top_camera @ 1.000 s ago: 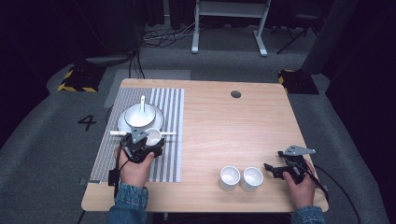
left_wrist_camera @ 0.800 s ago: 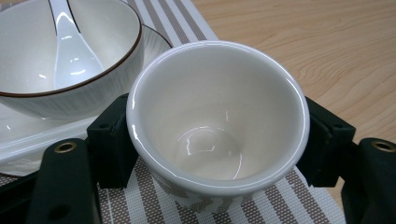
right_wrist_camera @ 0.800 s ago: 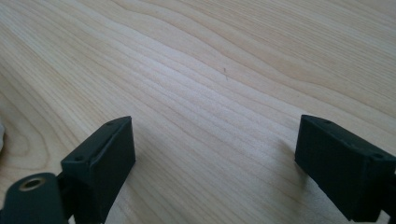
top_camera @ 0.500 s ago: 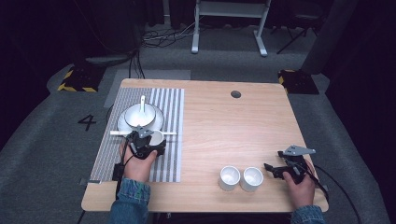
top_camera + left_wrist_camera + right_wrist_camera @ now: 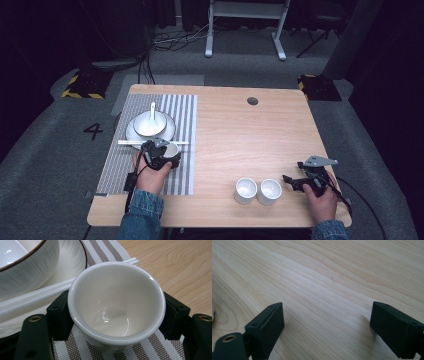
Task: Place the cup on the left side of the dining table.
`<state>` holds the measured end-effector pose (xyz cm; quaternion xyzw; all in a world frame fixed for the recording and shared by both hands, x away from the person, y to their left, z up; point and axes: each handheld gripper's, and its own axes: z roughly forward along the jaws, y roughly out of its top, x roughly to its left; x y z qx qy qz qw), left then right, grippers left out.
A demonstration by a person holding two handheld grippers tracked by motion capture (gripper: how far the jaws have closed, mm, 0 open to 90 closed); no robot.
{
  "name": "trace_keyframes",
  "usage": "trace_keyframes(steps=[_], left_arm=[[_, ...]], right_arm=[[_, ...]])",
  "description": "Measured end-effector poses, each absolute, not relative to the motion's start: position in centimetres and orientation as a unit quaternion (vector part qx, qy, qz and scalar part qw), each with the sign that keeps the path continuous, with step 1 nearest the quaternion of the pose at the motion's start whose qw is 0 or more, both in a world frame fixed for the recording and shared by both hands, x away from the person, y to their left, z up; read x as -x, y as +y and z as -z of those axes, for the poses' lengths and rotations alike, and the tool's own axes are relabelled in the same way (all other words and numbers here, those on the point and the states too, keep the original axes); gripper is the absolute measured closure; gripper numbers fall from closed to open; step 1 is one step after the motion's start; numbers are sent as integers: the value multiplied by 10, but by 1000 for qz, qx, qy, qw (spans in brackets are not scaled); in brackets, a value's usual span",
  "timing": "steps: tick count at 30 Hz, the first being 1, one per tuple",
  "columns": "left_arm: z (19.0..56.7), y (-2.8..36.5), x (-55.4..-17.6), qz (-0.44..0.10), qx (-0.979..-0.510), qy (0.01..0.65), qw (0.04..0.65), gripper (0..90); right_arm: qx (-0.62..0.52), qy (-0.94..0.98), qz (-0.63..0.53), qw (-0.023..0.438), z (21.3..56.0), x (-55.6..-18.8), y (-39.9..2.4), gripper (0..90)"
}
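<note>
White cup [image 5: 116, 305] sits clamped in the left gripper [image 5: 161, 156] beside the chopsticks [image 5: 131, 142]; a careless swing could knock them. Right gripper [image 5: 327, 330] gapes empty.

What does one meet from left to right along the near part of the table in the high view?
Left tongs with a cup → two cups → right tongs.

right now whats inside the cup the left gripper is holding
Nothing visible: the cup in the left gripper looks empty, glossy white down to its base. The placemat beneath it is mostly covered.
</note>
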<state>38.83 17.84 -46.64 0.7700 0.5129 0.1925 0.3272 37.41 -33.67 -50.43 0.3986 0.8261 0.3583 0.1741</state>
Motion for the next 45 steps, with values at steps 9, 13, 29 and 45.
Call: trace_keyframes(steps=[9,13,29,45], left_arm=[[467,178,-386,-196,-778,508,314,257],[470,177,-384,-203,-769,518,314,229],[457,182,-374,-217,-764,509,332,207],[428,193,-345,-228,-757,489,369,185]], right_arm=[[-399,826,-358,174,504,-374,-337,124],[-399,826,-358,174,504,-374,-337,124],[-399,826,-358,174,504,-374,-337,124],[-398,826,-358,174,504,-374,-337,124]])
